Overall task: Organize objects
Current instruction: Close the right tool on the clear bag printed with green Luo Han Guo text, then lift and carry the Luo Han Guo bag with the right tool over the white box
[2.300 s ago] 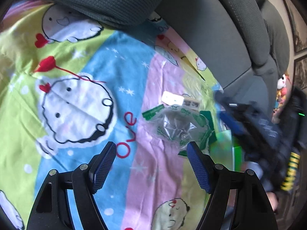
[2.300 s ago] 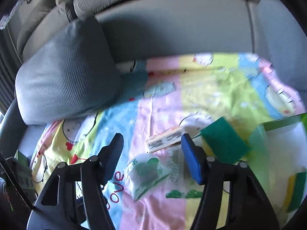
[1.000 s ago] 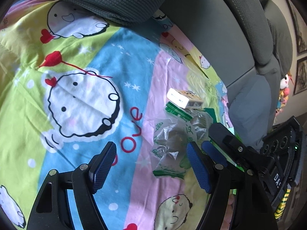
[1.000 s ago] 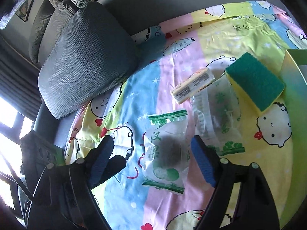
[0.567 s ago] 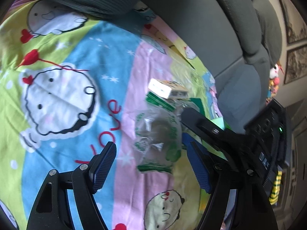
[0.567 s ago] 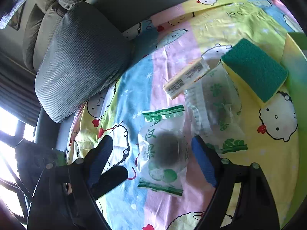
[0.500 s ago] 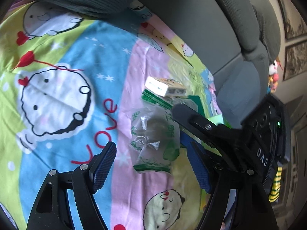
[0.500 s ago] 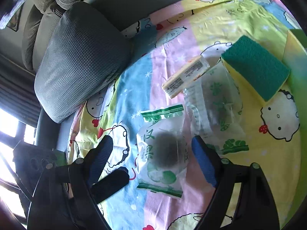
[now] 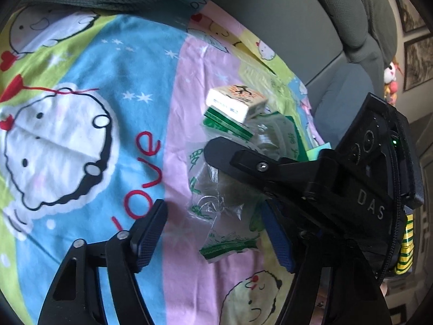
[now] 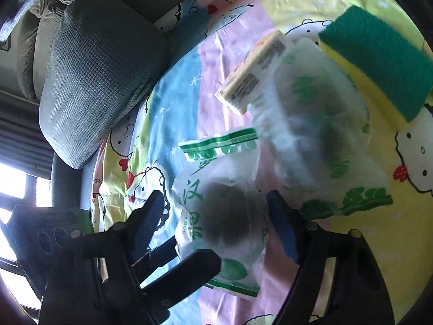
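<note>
The sheet, a bright cartoon print, covers the sofa seat and carries everything; it lies loose and creased, so a jaw dragging on it could pull the whole cluster along. A grey cushion sits well clear at the back.

Next in size, the sponge, green over yellow, lies beside a second clear bag. That bag overlaps the near one's neighbourhood and a small box rests partly on it — any tug on the plastic may tip the box off or slide it.

The bag being reached for, clear with green print and a dark lump inside, lies flat on the pink stripe, between the jaws of both tools. The right gripper straddles it with jaws closing, pads not yet pressing the plastic as far as can be seen. The left gripper is also closing, the bag's lower edge between its pads but untouched; nothing is held by either.

The main risk, as I judge it: both tools converge on one small bag, and the right one's finger crosses right over the left one's path — they could knock together. Slippery film may also crumple and squirt out, leaving only a pinch of plastic, or sheet, in the jaws.
</note>
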Motion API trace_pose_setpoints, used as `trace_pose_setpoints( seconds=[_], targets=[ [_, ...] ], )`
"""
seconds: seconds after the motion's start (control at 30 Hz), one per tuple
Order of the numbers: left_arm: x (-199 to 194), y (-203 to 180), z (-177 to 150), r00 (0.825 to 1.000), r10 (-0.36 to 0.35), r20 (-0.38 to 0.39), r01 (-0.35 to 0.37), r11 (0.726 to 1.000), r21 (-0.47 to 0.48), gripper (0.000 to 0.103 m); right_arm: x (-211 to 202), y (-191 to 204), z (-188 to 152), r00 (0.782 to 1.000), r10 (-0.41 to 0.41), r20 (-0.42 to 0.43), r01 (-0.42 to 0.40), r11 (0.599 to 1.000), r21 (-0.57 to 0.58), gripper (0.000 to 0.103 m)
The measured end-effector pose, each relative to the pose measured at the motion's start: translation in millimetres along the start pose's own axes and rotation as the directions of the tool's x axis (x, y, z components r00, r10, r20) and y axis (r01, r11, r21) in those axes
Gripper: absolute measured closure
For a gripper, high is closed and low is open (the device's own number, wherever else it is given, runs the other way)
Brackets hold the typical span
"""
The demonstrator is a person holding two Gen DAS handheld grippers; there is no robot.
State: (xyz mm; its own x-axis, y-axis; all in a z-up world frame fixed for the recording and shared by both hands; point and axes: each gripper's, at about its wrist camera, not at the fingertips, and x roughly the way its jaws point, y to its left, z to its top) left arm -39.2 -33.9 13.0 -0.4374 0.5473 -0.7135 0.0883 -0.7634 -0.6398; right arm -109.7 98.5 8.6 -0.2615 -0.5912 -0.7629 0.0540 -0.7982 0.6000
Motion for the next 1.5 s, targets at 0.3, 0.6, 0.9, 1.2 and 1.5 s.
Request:
trace_pose_setpoints(
  seconds=[0.3,0.6,0.9,1.2,1.5],
  targets=[
    [-7.6,-25.2,-7.2,0.999,-0.002,0.035,-0.002,0.993,0.116,0.049,-4.0,-2.6,-1.4,1.000,0.001,-0.010,-0.001,1.000,-0.005,0.044],
    [-64.2,-71.9,-24.3,0.968,-0.097,0.231,0.030,0.960,0.278,0.049,-70.6,32.8,-15.9,0.987,0.081,0.139,-0.066,0.992,-0.111,0.042],
    [-85.8,-108.3,-38.7,0.920,-0.259,0.294,0.107,0.888,0.447,0.049,-145.1,45.2,-42.6,0.937,0.097,0.336,-0.038,0.983,-0.177,0.040],
    [-83.5,-127.9,-47.3,0.911,-0.313,0.270,0.140,0.848,0.510,0.049,-168.2,30.7,-54.3,0.912,0.088,0.400,-0.032,0.989,-0.145,0.040],
    [-81.9,-146.5,-58.9,0.913,-0.311,0.264,0.127,0.831,0.542,0.049,-186.9,20.9,-63.4,0.898,0.072,0.434,-0.018,0.992,-0.129,0.040]
  ],
)
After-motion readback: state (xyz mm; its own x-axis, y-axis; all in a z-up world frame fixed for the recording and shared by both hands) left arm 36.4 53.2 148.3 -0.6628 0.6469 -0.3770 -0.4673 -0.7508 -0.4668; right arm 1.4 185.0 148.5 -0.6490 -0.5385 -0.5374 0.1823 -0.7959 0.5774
